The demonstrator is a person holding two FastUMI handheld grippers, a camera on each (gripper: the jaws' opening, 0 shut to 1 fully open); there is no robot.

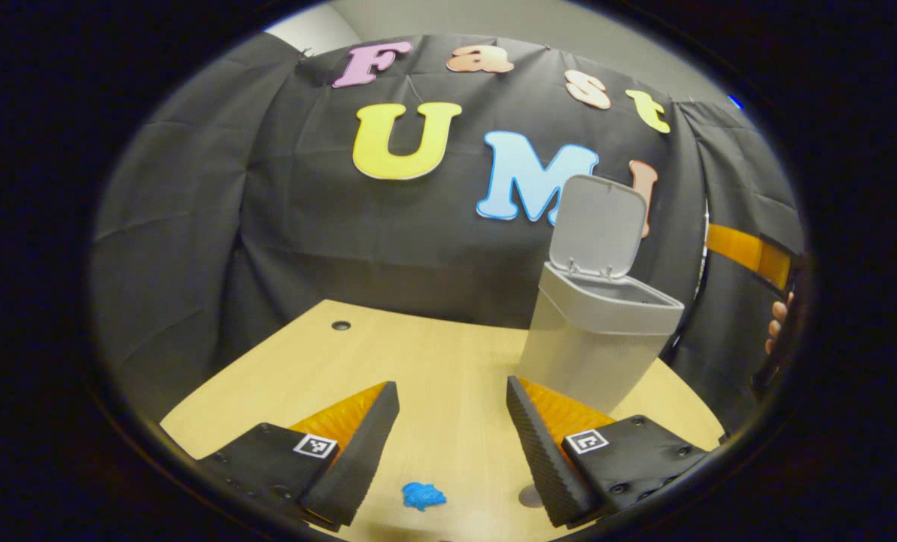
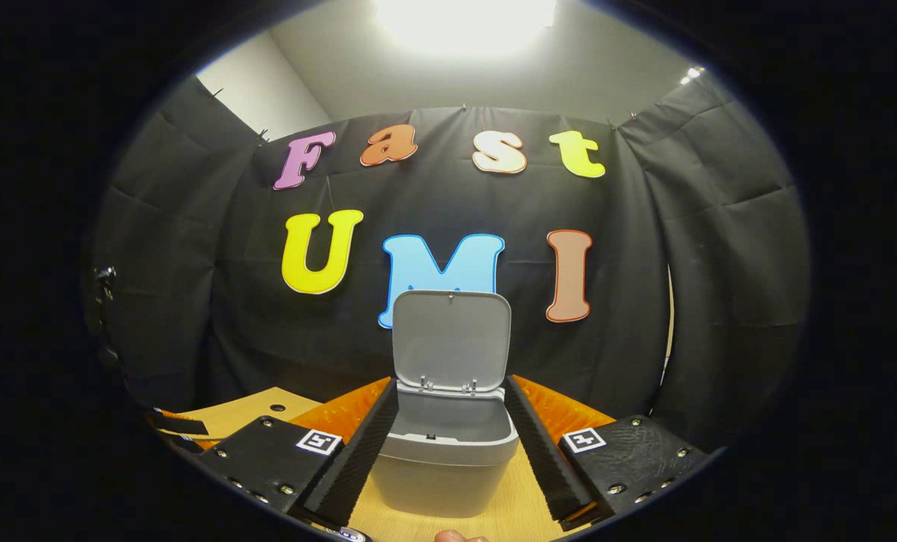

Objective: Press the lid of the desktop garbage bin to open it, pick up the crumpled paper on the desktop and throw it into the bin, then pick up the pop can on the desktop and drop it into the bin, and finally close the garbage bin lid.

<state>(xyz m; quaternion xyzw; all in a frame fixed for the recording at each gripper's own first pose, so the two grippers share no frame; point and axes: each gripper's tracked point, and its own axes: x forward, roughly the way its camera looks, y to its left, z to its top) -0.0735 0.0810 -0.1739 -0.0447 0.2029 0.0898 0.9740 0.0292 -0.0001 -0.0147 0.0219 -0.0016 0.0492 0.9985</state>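
Now my left gripper (image 1: 452, 421) gapes empty over the desk (image 1: 433, 361); right gripper (image 2: 448, 436) spreads wide before the bin (image 2: 445, 459), lid (image 2: 451, 339) up.

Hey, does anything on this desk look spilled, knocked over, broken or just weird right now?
Nothing stands out. The garbage bin stands upright on the desk with its lid flipped up, as the task calls for. A small blue crumpled scrap lies on the desk near the open left gripper; it looks intact, not spilled.

A recording booth: black cloth walls (image 2: 719, 248) around a wooden desk (image 1: 433, 361)
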